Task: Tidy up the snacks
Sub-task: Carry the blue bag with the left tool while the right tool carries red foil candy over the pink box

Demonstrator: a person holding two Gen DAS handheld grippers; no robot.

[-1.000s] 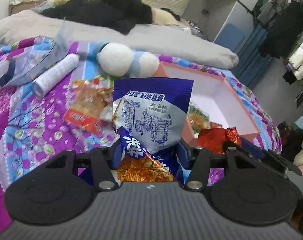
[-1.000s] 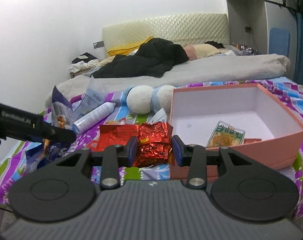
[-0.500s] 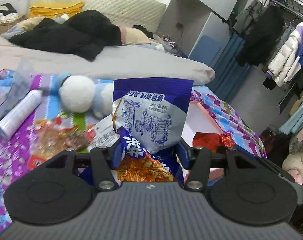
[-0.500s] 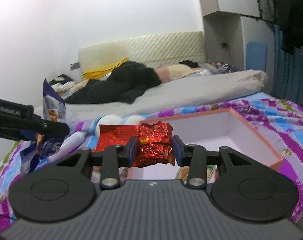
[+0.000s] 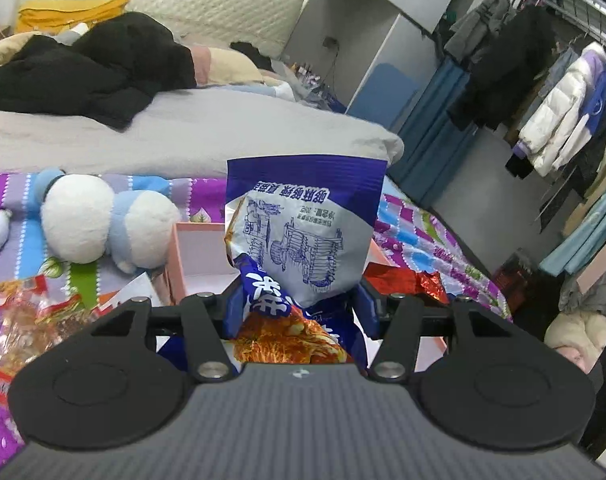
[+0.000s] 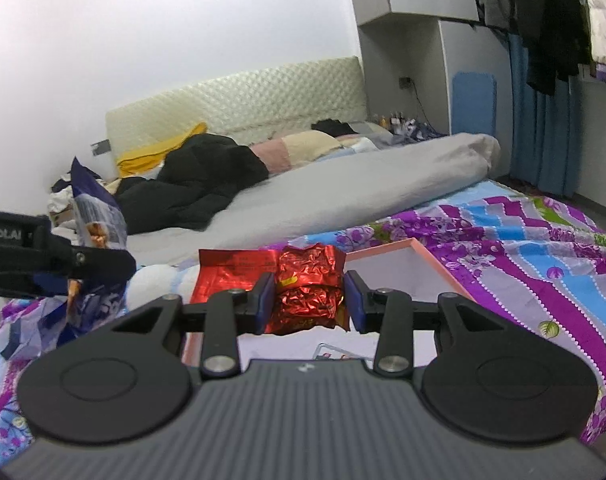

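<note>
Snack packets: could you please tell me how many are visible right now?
4: a blue packet in the left gripper, a red foil packet in the right gripper, an orange packet on the bedspread, one inside the pink box. Others may be hidden.

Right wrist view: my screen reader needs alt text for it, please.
The right tongs clamp a crinkled red foil snack packet above an open pink box on a purple patterned bedspread. At left, the left tongs hold a blue-and-white snack bag.

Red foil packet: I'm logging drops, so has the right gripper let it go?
No, the red foil packet sits clamped between the right gripper jaws.
</note>
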